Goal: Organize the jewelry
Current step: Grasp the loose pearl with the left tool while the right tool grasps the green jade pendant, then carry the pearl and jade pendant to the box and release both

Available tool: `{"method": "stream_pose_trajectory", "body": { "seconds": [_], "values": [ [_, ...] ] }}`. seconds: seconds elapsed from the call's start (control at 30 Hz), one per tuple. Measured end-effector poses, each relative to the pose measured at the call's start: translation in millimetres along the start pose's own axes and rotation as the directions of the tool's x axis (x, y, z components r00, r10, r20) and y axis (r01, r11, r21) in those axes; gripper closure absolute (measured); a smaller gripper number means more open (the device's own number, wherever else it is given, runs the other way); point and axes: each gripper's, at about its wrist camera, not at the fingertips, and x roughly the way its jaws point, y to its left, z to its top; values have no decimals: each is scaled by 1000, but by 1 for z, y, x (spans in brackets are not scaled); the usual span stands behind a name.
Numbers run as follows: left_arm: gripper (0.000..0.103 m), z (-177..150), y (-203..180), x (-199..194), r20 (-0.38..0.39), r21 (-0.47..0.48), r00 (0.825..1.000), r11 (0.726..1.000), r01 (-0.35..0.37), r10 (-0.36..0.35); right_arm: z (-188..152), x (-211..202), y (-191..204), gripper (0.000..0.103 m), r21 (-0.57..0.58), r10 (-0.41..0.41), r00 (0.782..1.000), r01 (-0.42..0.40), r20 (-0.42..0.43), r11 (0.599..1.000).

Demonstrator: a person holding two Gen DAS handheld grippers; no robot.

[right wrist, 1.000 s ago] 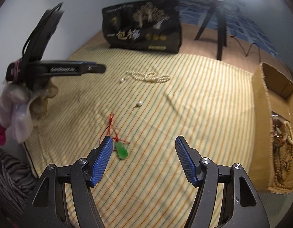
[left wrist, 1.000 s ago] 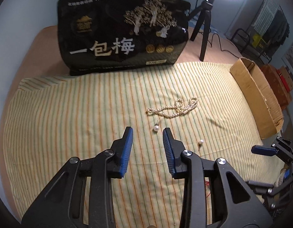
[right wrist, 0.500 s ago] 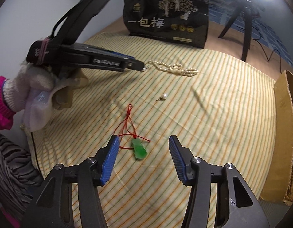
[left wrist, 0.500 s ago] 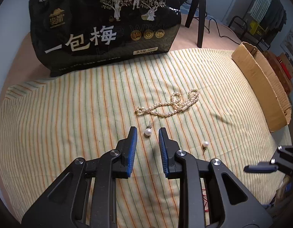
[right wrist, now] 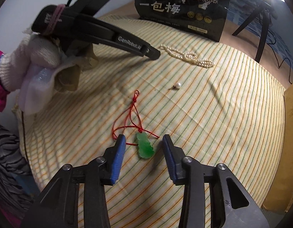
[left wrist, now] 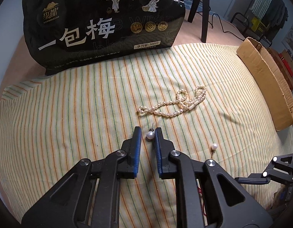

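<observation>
We have the left gripper [left wrist: 147,133] down over a pearl earring [left wrist: 150,135] that lies on the striped cloth [left wrist: 70,114] just on our side of the pearl necklace [left wrist: 175,104]. Its jaws have just been closing; the right pad looks to touch the pearl while a sliver of gap shows on the left. The pearl is small, round, glossy and light, so we judge it will squirt out unless pinched across its middle, clear of the thin post. Farther from the necklace, the right gripper [right wrist: 144,146] has also been closing, half open astride a green jade pendant [right wrist: 144,146] on red cord [right wrist: 131,117], not yet touching. It is hard and smooth, so we would clamp its flat sides.
</observation>
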Motion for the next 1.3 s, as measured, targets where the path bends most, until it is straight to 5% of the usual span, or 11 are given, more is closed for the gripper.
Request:
{"method": "stream_pose_trajectory", "body": {
  "seconds": [0.2,0.4,0.8,1.3],
  "values": [
    [96,0,-1,1,3,6,1000,1000,-13,13,3,2,1,89,-23,-28,1000,27,0,999],
    [96,1,2,-3,10,-10,1000,1000,-13,13,4,-1,3,89,-24,-29,999,28,-28,999],
    [96,9,3,-43,87,-47,996,999,3,1,7,-54,2,89,18,-38,995,36,95,999],
    [96,16,-36,-95,188,-5,981,999,49,-47,11,-136,-31,89,115,-148,946,120,288,986]
  ]
}}
